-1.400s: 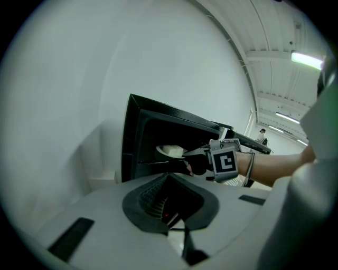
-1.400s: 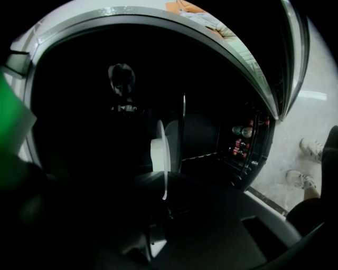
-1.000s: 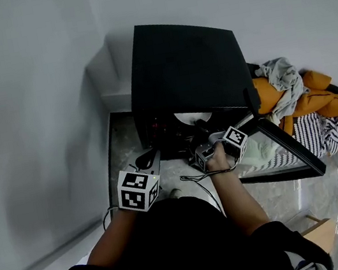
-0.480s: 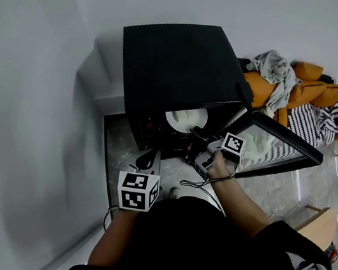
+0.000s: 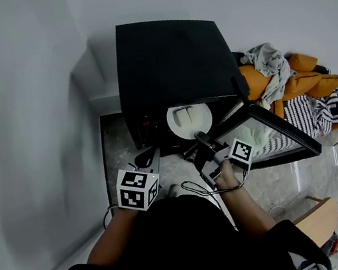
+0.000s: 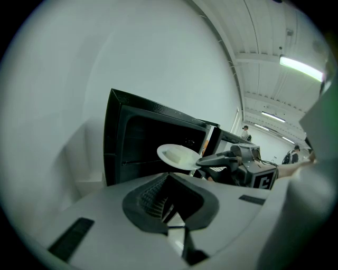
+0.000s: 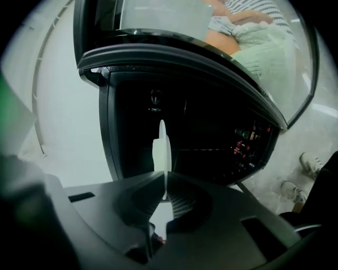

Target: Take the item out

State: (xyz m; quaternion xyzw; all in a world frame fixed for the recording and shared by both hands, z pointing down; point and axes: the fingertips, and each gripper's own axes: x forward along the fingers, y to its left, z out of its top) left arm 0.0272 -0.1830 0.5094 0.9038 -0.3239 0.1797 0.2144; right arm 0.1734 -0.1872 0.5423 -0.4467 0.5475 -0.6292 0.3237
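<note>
White round plate [image 5: 197,121] — thin rim pinched by right gripper [image 5: 199,137], black boxy microwave [image 5: 169,60], left gripper [image 5: 150,157] closed, empty.

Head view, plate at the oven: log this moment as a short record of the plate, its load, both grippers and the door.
plate: white round plate, level, at the open front of the black microwave oven
load: pale block on the plate
right gripper: shut on the plate's near rim
left gripper: shut, empty, low beside the oven
door: glass door swung open to the right
</note>
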